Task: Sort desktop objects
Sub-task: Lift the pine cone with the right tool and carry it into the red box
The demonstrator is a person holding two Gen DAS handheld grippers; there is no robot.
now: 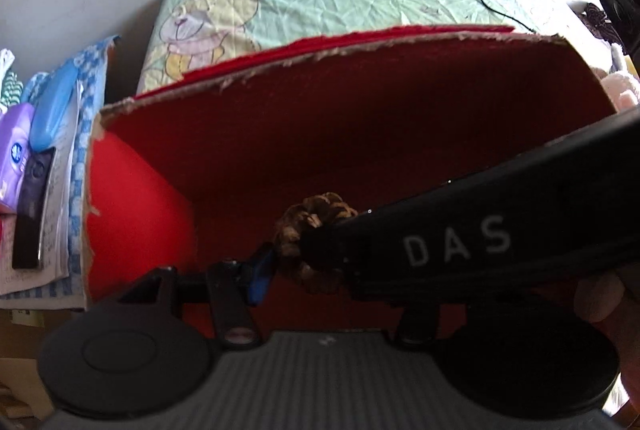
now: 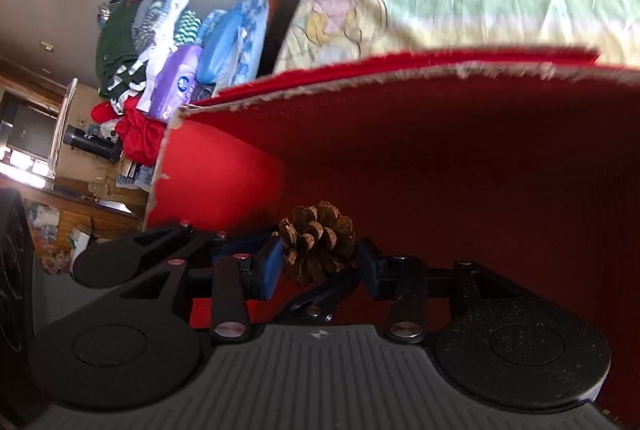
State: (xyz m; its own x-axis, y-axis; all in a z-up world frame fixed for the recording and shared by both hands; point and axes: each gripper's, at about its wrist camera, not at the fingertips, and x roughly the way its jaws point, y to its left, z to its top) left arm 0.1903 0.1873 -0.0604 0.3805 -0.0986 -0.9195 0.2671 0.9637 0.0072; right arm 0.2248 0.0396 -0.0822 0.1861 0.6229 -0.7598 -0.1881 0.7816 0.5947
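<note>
Pinecone between right gripper pads, inside torn-rimmed red box.

White letters "DAS" stand on the long black arm of the other gripper that reaches across the left wrist view. They are big and easy to read.

The purple soft pack of tissues has a round blue and white badge on it. The badge shows in both views, but its words are too blurry to read.

The grey ribbed body of the right gripper has a tiny white star-shaped mark near its top edge. It is a sign, not letters.

The papers under the flat black bar carry small writing that is too tiny to read.
</note>
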